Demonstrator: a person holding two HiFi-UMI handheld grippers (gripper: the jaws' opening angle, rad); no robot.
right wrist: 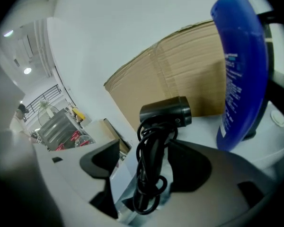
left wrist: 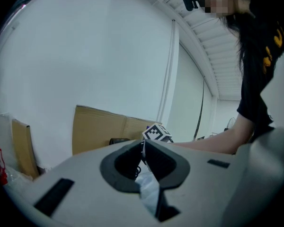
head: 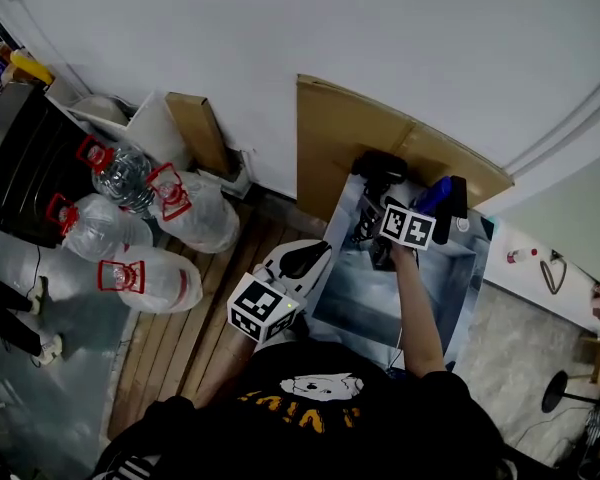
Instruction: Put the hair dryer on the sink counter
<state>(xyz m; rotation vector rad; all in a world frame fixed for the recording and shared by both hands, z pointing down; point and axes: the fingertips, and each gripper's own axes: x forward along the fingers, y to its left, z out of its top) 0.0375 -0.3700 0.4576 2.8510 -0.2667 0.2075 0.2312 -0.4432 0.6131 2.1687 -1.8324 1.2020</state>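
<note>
Nearest the body, the left gripper (left wrist: 143, 145) was held with its jaws clenched together on nothing. Ahead, the right gripper (right wrist: 146, 161) stood released, jaws wide on either side of the hair dryer (right wrist: 164, 111). It lay on the sink counter (right wrist: 204, 125), its cord-wrapped handle running away from the gripper and its barrel crosswise at the far end. A blue bottle (right wrist: 239, 74) stood just beside it, with cardboard (right wrist: 180, 74) behind.

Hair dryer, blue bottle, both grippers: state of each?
hair dryer: resting on the counter, cord wrapped round its handle, ungripped
blue bottle: upright beside it
right gripper: open, fingers either side of the dryer
left gripper: shut, empty
</note>
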